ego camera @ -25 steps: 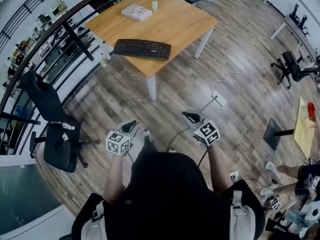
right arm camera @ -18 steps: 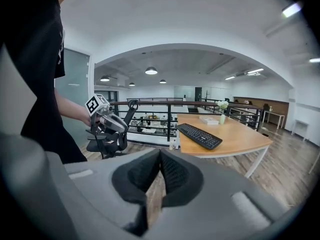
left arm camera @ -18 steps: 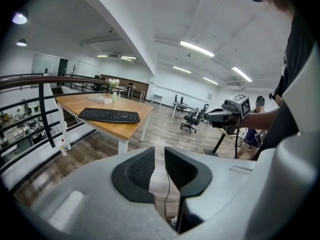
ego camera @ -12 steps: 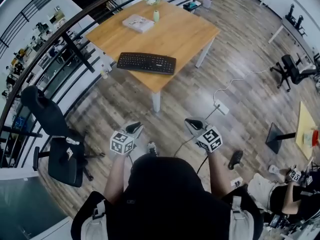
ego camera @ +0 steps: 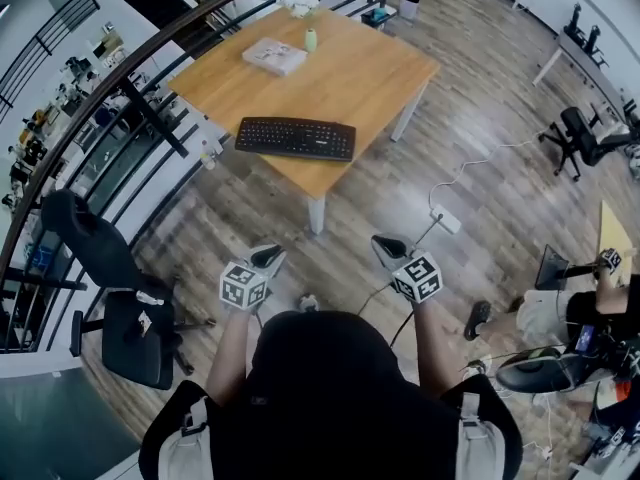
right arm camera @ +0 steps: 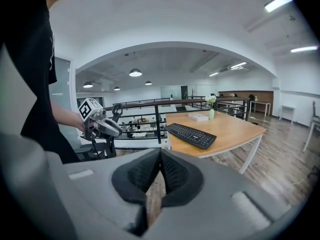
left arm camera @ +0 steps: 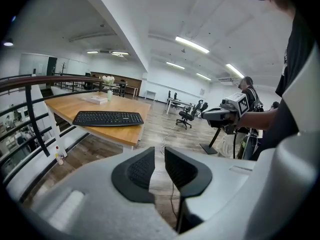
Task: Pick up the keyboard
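Keyboard (ego camera: 296, 138) crosswise along table (ego camera: 365, 63) near edge, well ahead; left gripper (ego camera: 265, 257) slightly nearer, right gripper (ego camera: 386, 247) alongside, both closed, empty

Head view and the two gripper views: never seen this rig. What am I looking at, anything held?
No robot: a person holds a two-finger gripper in each hand. The head view looks down from their head, showing the left gripper and right gripper above the floor, short of the table. Each gripper view looks along its own fingers, shut with nothing between. On the table: a black keyboard, a white box and a small green vase. Nothing is held.
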Demonstrator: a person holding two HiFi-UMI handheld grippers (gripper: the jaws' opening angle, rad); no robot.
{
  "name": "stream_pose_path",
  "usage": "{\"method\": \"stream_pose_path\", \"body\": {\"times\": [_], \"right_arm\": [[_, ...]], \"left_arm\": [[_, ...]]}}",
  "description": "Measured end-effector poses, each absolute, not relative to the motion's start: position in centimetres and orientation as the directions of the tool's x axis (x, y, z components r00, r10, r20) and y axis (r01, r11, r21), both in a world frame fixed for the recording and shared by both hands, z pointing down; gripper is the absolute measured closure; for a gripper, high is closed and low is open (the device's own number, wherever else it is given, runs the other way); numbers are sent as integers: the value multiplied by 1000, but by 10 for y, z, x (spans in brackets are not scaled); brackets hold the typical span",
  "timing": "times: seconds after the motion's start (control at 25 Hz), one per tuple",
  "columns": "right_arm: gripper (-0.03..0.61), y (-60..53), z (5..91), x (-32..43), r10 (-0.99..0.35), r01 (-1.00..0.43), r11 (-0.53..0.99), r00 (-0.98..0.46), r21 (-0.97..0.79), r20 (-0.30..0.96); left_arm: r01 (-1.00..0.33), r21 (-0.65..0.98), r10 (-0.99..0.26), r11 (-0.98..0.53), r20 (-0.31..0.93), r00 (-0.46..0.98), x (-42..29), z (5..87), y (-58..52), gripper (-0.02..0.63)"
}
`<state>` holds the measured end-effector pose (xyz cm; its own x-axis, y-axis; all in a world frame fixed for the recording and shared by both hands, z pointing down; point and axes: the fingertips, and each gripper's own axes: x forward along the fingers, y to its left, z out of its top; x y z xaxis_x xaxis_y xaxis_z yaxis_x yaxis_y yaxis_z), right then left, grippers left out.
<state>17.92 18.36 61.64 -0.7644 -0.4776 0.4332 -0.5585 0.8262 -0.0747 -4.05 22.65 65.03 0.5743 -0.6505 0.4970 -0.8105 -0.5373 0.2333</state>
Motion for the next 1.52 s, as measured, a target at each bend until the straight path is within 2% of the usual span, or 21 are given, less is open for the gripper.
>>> {"method": "stream_pose_path", "body": {"times": [0.24,0.44,0.68,0.92,1.52], "right_arm": [[575,169,624,170,-507,-598,798,-739,-83,444],[575,158,629,161,-536,-644,740,-740,-197,406],[575,155,636,145,-557,-668,721,-717,-186,419],[575,158,647,128,-519,-645,749,-715,-154,468],[575,81,639,134,-457,-573,806,-761,-147,461]], "left_arm": [[-796,230,-634,-560,499,590,-50,649,213,543],[-788,244,-621,-565,502,601,-63,654,209,543],[-781,251,-601,-572,519,607,-80,664,212,543],[-803,273,-623,-529,518,586,-100,667,207,543],[-854,253,-674,-455,529,516,-88,655,160,543]]}}
